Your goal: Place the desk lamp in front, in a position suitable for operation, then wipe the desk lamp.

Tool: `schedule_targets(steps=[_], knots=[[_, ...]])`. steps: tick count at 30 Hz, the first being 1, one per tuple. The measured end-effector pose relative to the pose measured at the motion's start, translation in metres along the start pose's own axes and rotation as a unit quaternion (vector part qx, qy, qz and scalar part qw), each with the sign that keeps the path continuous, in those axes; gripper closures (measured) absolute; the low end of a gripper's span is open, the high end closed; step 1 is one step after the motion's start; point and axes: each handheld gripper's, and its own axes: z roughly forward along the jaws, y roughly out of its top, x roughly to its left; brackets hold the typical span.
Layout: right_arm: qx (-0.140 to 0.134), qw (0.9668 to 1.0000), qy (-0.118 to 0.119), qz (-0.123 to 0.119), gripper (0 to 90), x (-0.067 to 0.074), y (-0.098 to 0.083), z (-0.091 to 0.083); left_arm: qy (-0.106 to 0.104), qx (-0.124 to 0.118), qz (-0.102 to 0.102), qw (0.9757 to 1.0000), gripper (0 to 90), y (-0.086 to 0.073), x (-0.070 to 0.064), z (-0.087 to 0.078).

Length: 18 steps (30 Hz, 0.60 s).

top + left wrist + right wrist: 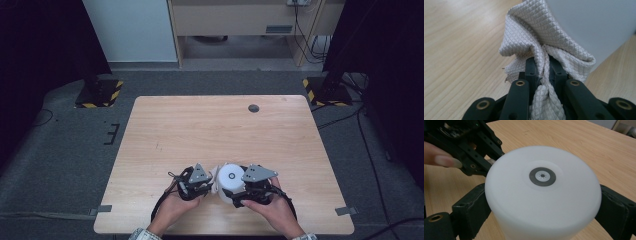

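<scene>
A white cylinder (231, 177) with a grey ring on its flat top (542, 176) stands upright near the front edge of the wooden table (210, 125). My right gripper (236, 194) is shut on it, one jaw pressing each side of the cylinder (541, 200). My left gripper (545, 67) is shut on a pale quilted cloth (544, 42), which bunches against the cylinder's side wall (594, 22). From above, the left gripper (210, 184) sits just left of the cylinder with the cloth (217, 171) between them. The other hand's gripper (474, 152) appears behind the cylinder in the right gripper view.
A dark round grommet (253, 108) is set in the table near its far edge. Grey tape tabs (104, 208) (345, 210) mark the front corners. Stand bases striped yellow and black (99, 92) (325, 91) rest on the floor beyond the table.
</scene>
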Motion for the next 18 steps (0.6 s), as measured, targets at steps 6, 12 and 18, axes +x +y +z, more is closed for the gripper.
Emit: schedule_targets(steps=[6,12,18], knots=[[-0.001,1.0000,-0.002,0.001,9.1,0.000,0.000,0.000,0.001,-0.053,-0.014,0.9985,79.1,0.010,0.000,-0.018],[0.000,1.0000,-0.001,0.001,9.1,0.000,0.000,0.000,-0.005,-0.032,-0.014,0.9994,79.0,0.005,0.000,-0.012],[0.000,1.0000,-0.001,0.001,9.1,-0.001,0.000,0.000,-0.005,-0.053,-0.022,0.9983,79.0,0.009,0.001,-0.019]])
